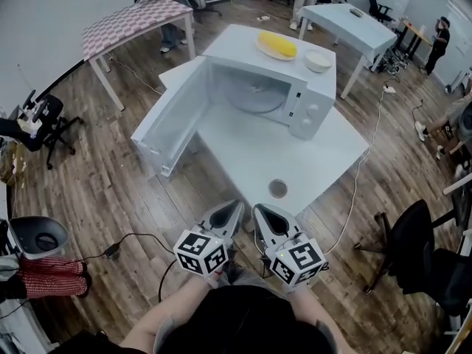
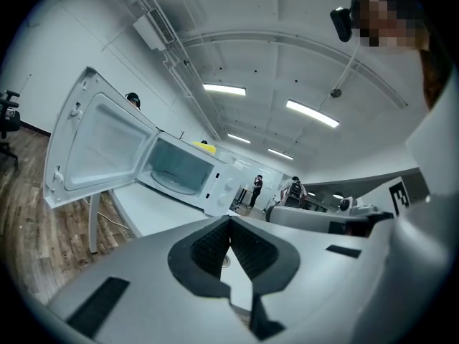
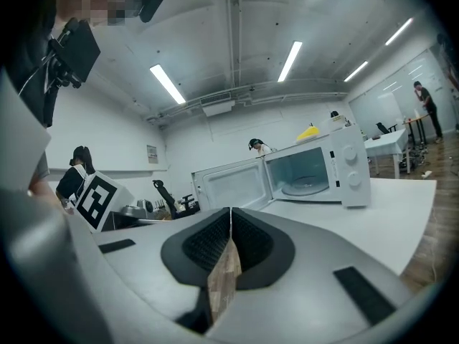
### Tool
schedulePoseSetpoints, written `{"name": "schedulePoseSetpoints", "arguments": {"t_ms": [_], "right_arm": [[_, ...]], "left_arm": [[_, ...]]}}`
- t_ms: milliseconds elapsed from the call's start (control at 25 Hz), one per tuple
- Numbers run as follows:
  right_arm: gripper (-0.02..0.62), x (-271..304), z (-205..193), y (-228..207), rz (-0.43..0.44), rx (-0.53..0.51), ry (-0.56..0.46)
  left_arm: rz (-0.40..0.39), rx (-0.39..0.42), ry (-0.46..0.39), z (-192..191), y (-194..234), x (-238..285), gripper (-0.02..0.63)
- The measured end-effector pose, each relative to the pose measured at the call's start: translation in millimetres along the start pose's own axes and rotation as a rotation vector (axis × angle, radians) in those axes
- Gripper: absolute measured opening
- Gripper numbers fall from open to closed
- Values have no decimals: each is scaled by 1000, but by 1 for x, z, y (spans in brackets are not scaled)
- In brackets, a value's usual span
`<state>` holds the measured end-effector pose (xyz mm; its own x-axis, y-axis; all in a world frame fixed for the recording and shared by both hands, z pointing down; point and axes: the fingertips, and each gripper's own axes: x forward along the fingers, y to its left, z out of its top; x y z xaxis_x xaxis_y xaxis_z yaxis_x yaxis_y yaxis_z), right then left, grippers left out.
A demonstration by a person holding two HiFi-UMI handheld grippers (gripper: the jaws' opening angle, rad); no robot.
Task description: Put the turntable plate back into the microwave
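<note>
Just off the desk's (image 1: pixel 295 157) near edge, the left gripper (image 1: pixel 233 208) and right gripper (image 1: pixel 259 212) have their jaws clenched on nothing. Toward the far edge the microwave (image 1: pixel 310 113) stands with its door (image 1: pixel 173 116) swung open. The turntable plate (image 1: pixel 254 96) already lies inside, so the job looks done, bar perhaps shutting the door. On top sit a dish (image 1: pixel 265 50) holding something yellow and a white bowl (image 1: pixel 318 60).
</note>
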<state>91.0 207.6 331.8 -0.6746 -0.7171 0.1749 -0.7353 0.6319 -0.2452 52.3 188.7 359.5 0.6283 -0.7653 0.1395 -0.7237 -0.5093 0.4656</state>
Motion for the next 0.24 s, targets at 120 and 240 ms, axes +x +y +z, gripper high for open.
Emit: {"name": "schedulePoseSetpoints", "arguments": {"t_ms": [120,240], "right_arm": [[28,-1,0,1,4,5,-2],[28,-3,0,4,1,11,-3]], "left_arm": [[-19,25,-2,3,-6,2,12],[-23,43,-12,9,-8,1,12]]}}
